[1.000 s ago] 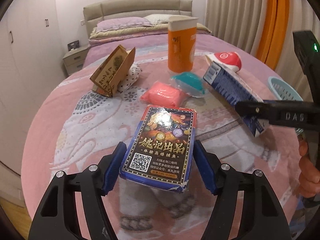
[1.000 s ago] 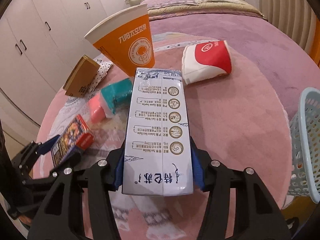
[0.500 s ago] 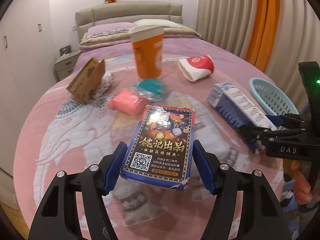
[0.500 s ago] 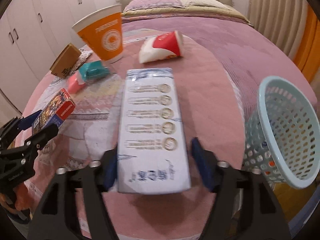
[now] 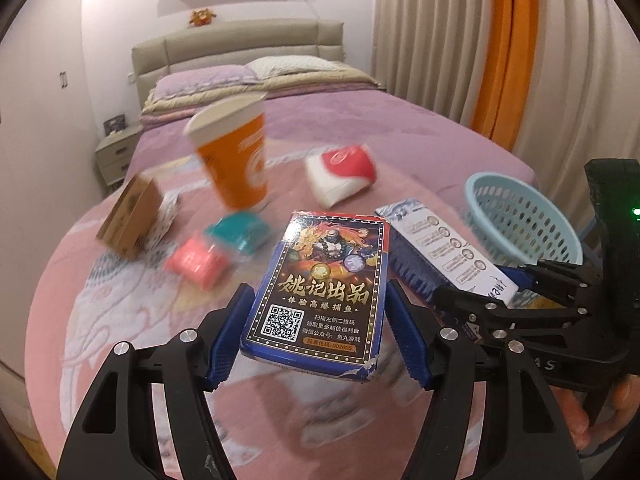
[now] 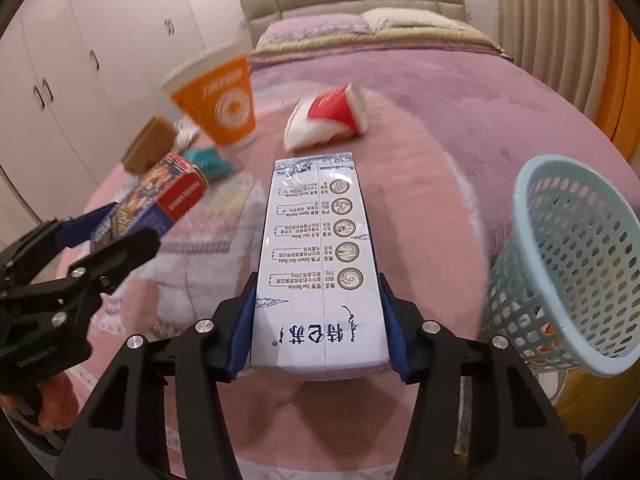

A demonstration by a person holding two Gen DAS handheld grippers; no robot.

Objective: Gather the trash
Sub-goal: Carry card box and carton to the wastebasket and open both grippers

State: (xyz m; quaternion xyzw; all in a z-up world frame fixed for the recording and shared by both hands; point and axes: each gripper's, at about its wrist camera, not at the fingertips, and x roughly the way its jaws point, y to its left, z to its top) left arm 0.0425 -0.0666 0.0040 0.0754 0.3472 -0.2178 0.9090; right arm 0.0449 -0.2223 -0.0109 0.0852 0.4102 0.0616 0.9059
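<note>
Bedroom setting, a pink blanket covering the bed. Left gripper is gripping a dark card box between its blue pads, held clear above the blanket. Right gripper is carrying a long white milk carton, jaws closing with the carton between them, pads pressing its sides. Light-blue basket is sitting just right of the carton. Orange cup and red-and-white cup are waiting behind.
</note>
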